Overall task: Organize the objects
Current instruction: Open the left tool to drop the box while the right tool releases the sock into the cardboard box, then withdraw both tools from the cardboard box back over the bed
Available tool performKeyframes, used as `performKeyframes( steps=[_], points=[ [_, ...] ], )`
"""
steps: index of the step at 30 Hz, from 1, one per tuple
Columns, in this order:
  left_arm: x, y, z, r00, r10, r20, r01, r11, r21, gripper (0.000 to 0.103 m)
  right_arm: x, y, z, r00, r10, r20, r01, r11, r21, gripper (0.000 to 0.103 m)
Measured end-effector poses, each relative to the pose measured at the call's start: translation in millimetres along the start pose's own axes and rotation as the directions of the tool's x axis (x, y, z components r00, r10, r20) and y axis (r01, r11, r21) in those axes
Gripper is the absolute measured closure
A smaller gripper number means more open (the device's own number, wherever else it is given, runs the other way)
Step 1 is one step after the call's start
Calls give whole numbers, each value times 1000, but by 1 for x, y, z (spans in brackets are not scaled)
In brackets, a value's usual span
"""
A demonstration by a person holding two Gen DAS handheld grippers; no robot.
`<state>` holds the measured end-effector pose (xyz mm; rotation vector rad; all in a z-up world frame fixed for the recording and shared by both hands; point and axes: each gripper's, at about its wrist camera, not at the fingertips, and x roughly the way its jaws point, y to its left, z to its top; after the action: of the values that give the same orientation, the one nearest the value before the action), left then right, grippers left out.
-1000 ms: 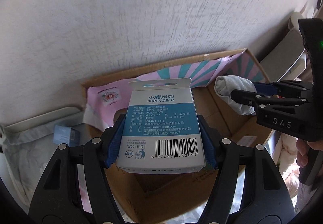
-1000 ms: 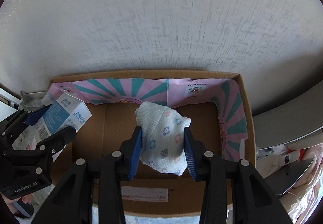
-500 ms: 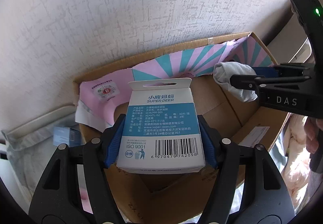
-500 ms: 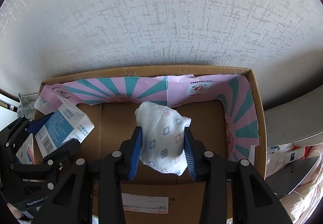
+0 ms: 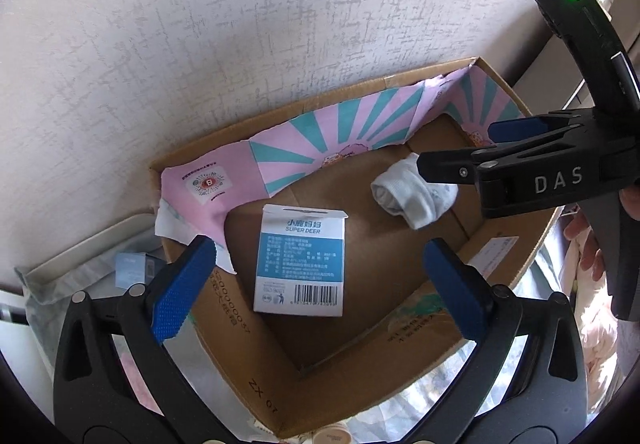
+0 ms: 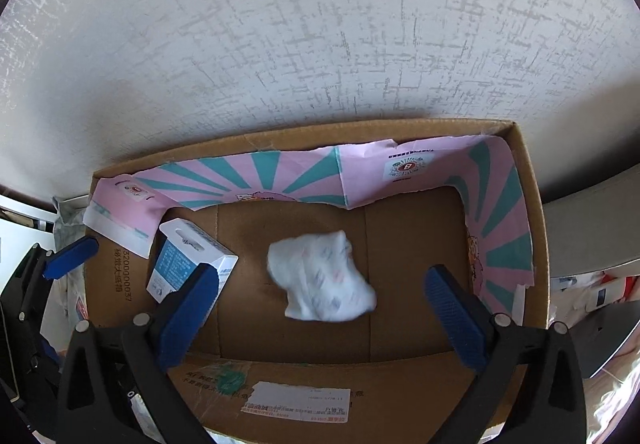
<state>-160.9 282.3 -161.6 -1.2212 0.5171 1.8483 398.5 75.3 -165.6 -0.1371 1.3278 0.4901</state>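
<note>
The left gripper stands wide, its blue pads far apart with nothing between them. Under it, the blue-and-white box is inside the carton, printed face up, barcode end toward the camera; whether it rests on the floor yet I cannot tell. From the right wrist view the same box sits at the carton's left side, partly behind the left pad of that gripper.

The right gripper is also spread wide and grips nothing. The sock, white with small flower marks, is blurred between and beyond the pads, over the middle of the carton floor, clear of both fingers. In the left wrist view the sock is a rolled white bundle just beside the tip of the right gripper, well apart from the box.

The carton is brown cardboard with a pink-and-teal striped liner along its back and right walls, and a shipping label on its near flap. It stands against a pale textured wall. To its left lie crumpled plastic and a small pale blue packet; to its right, a grey slab and some clutter
</note>
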Motion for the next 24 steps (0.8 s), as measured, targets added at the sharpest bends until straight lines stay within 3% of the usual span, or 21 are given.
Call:
performKeyframes(
  steps=[5, 14, 24],
  points=[
    [-22, 11, -6, 1000, -25, 8, 25, 1000, -12, 0, -4, 3, -1, 1000, 9, -7, -9, 1000, -12, 0],
    [-43, 15, -9, 999, -3, 39, 4, 1000, -14, 0, -25, 14, -1, 999, 21, 35, -20, 1000, -10, 0],
    [-97, 14, -20, 990, 28, 141, -26, 1000, -16, 0, -88, 26, -18, 978, 17, 210, -9, 999, -38, 0]
  ],
)
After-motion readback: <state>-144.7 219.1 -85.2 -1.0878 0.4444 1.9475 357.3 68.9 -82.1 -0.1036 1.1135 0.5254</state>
